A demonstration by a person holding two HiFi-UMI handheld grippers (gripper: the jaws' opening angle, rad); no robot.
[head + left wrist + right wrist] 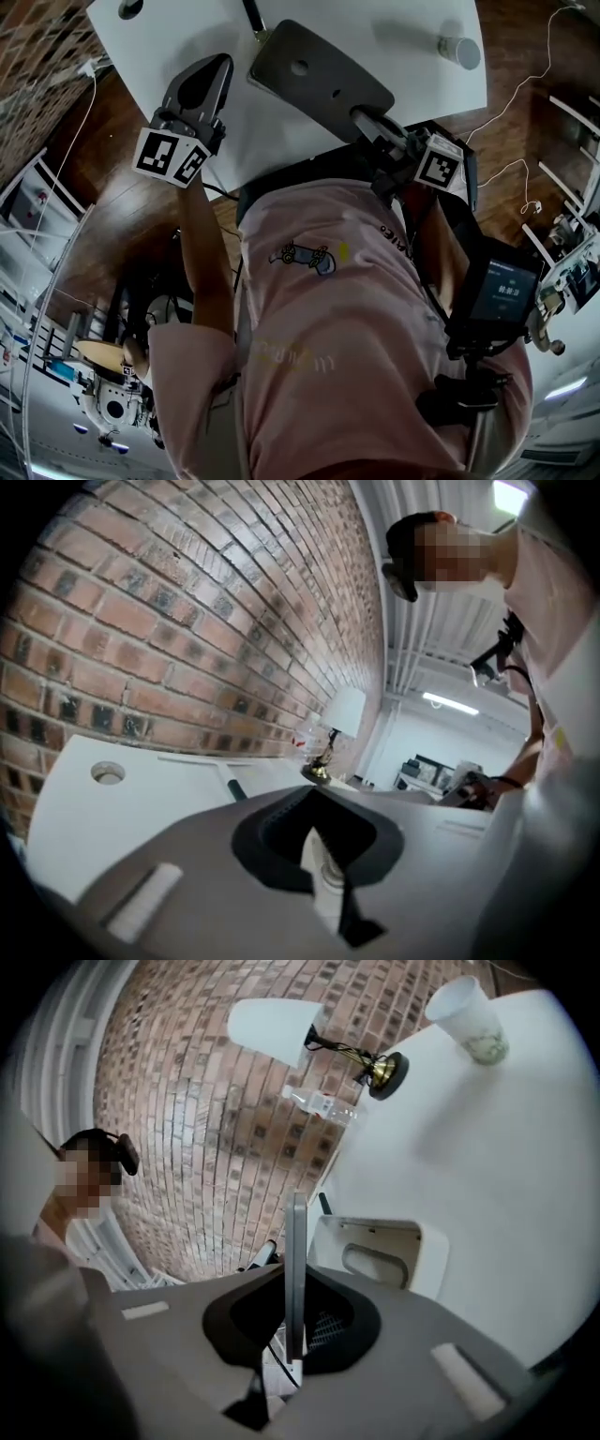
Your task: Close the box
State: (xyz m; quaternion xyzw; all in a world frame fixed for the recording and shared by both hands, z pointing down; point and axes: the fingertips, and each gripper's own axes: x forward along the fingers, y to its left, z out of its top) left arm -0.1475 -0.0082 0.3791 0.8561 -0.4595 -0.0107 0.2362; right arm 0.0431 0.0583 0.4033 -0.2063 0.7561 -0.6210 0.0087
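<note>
Seen from above, a white worktop (394, 37) spans the top of the scene. The left gripper (217, 64), a cube with square markers at its base, reaches over the worktop's near edge, apart from a flat grey box (309, 70) lying just to its right. The right gripper (363, 118), with its own marker cube, meets the box's nearest end with its tip. Beyond the right gripper, well apart, stands a pale cup (459, 52). Behind both grippers are the person's pink shirt (328, 309) and a wooden floor (122, 216).

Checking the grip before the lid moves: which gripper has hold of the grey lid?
The right gripper, its jaws shut on the edge of the grey lid. The left gripper has nothing between its jaws.
</note>
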